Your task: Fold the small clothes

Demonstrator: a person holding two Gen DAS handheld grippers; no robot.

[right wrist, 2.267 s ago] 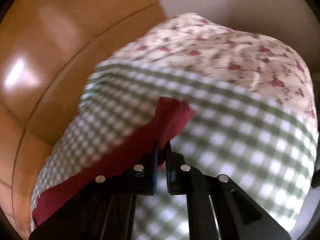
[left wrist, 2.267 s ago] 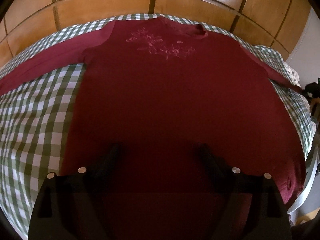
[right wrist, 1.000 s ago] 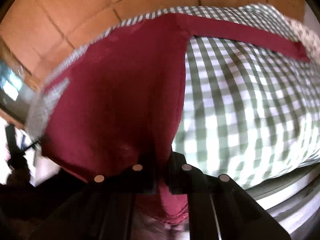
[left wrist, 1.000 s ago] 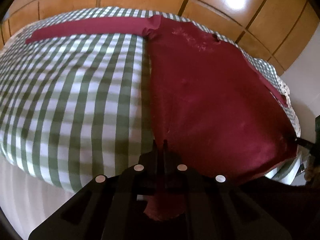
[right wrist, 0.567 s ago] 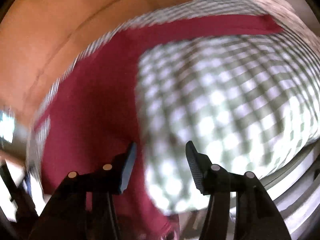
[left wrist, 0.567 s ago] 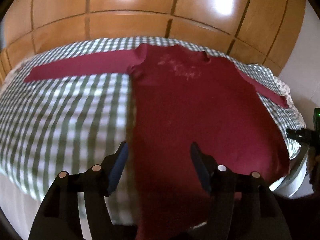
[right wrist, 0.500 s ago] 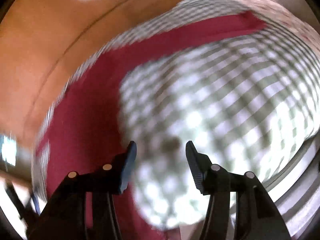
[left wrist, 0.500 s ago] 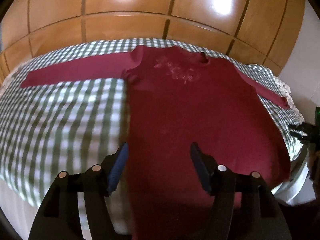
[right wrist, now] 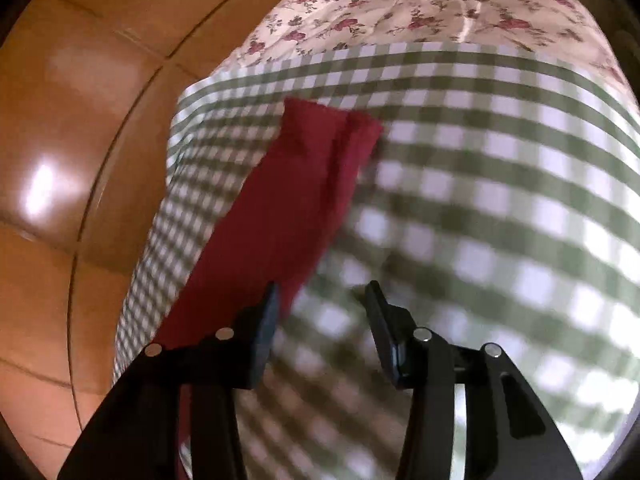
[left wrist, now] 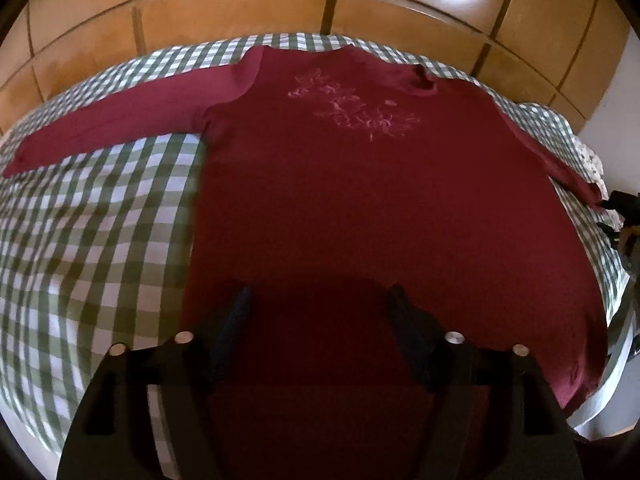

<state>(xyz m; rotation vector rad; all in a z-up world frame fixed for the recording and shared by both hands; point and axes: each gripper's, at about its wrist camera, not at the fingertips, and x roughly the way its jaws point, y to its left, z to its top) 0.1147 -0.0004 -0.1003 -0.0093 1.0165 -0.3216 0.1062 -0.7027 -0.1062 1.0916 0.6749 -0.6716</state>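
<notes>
Your left gripper (left wrist: 318, 300) hangs wide and empty over the hem of the maroon top (left wrist: 360, 200), spread flat across the checked bedspread (left wrist: 100, 240). Your right gripper (right wrist: 322, 298) gapes beside the sleeve cuff (right wrist: 320, 148) near the bedspread's far edge — close carelessly and you'll likely pinch bedspread too.

The maroon top (left wrist: 360, 208) has its hem hidden behind the gripper body, and the checked cloth (right wrist: 480, 220) is motion-blurred

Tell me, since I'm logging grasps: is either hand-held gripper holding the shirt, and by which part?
Nothing is held. The left hand-held gripper is open above the red shirt; the right hand-held gripper is open beside the sleeve.
</notes>
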